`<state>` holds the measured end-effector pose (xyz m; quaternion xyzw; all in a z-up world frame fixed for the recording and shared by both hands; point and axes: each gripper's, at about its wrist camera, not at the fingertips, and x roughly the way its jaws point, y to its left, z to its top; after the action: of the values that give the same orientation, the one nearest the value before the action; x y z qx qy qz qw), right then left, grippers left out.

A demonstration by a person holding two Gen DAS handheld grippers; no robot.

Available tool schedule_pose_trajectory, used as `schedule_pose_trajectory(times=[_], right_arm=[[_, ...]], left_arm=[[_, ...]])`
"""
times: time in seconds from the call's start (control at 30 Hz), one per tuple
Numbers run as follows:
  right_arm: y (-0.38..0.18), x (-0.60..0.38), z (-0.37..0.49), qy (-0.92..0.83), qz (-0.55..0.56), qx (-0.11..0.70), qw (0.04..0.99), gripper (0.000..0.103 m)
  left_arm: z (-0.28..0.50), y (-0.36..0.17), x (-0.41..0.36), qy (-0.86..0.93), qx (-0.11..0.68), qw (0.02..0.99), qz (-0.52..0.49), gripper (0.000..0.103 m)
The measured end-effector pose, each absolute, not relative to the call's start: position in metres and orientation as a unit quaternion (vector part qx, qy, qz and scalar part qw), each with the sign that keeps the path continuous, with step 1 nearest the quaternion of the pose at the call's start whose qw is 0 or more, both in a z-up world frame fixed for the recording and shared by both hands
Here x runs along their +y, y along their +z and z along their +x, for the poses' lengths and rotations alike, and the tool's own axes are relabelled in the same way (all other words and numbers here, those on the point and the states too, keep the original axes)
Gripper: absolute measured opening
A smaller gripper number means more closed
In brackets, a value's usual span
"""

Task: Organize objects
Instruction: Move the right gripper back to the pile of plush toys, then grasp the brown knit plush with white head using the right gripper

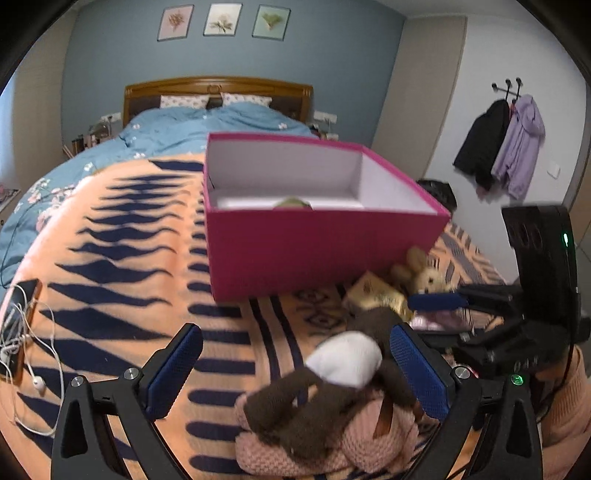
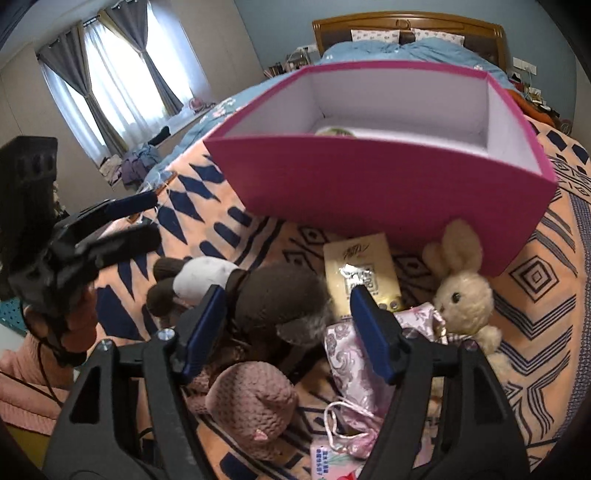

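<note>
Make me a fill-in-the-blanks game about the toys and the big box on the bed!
1. The box is ____ on the outside.
2. The cream toy beside the box is a ____.
3. The box's inside walls are ____.
4. On the wall hang ____ framed pictures.

Missing words: pink; bunny; white; three

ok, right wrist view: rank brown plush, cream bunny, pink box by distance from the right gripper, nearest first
1. brown plush: between the right gripper fingers, toward the left one.
2. cream bunny: to the right, just outside the right finger.
3. pink box: behind both, farthest up the bed.
</note>
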<state>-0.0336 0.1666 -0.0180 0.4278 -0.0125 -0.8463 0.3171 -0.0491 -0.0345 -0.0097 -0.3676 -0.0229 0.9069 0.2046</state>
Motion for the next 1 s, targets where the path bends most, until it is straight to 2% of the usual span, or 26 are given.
schedule_pose_trajectory(times=[0.17,0.27,0.33,0.5,0.6,0.77,0.87,1.0], right_arm=[[-0.027,0.159,-0.040,-0.840,0.442,-0.016,0.315,0.071],[-0.033,0.154,-0.041,-0.834,0.448,-0.016,0.323,0.069],[-0.033,0.150,-0.040,-0.832,0.447,-0.012,0.328,0.066],[-0.033,0.147,-0.035,-0.833,0.443,0.000,0.332,0.060],[-0.032,0.151,-0.034,-0.832,0.445,-0.009,0.330,0.059],[-0.026,0.152,-0.034,-0.837,0.440,0.001,0.325,0.059],[-0.022,0.148,-0.037,-0.843,0.433,0.009,0.319,0.070],[-0.028,0.143,-0.043,-0.828,0.449,0.006,0.335,0.067]], left_arm=[[-0.047,-0.020,-0.029,0.896,-0.008,0.216,-0.387,0.102],[-0.050,-0.029,-0.030,0.886,-0.009,0.221,-0.407,0.093],[-0.053,-0.036,-0.032,0.878,-0.015,0.226,-0.422,0.083],[-0.052,-0.042,-0.043,0.861,-0.049,0.259,-0.436,0.076],[-0.050,-0.043,-0.041,0.855,-0.035,0.266,-0.444,0.076],[-0.052,-0.050,-0.037,0.841,-0.022,0.273,-0.466,0.075],[-0.055,-0.051,-0.038,0.838,-0.026,0.276,-0.470,0.072],[-0.055,-0.053,-0.042,0.833,-0.034,0.277,-0.477,0.067]])
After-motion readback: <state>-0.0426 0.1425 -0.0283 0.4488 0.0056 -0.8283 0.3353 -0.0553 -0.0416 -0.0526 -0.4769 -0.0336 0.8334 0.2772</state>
